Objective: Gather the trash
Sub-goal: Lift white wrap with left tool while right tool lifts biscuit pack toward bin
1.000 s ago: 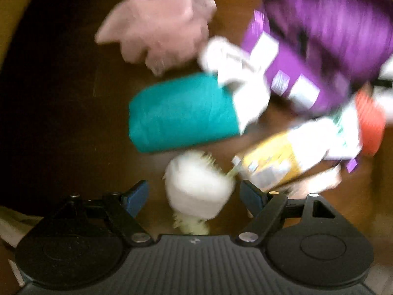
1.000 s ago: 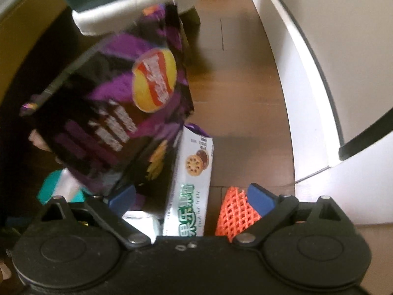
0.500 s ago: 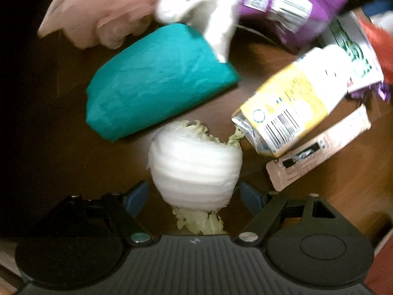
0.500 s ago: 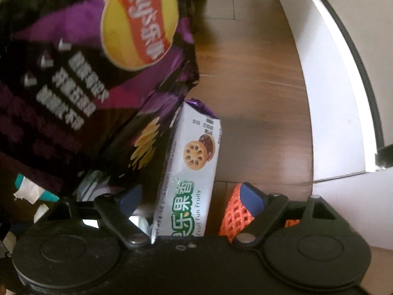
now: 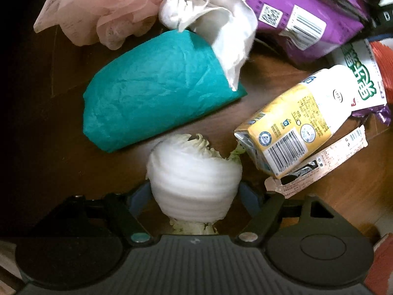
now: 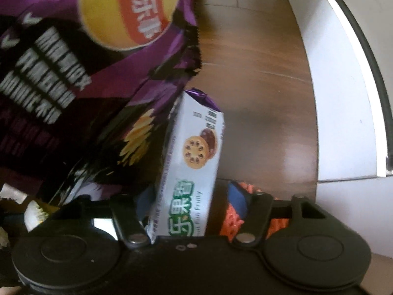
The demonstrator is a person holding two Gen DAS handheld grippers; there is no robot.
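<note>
White foam-netted cabbage stub (image 5: 194, 179) sits between the closing left claw (image 5: 195, 194); contact unclear. Right claw (image 6: 190, 200), narrowing, straddles the biscuit box (image 6: 194, 167), its left finger hidden. Beyond lie a teal packet (image 5: 157, 98), milk carton (image 5: 292, 127) and cropped purple chip bag (image 6: 81, 68) on the wooden surface (image 6: 265, 93).

chip bag (image 6: 103, 56): white Chinese characters on a red band across a yellow circle, rest blurred | biscuit box (image 6: 194, 162): "Fruity" in small print, large green Chinese characters, biscuit picture | drink carton (image 5: 292, 125): barcode, print too small to read | purple packet (image 5: 292, 12): barcode and QR code
</note>
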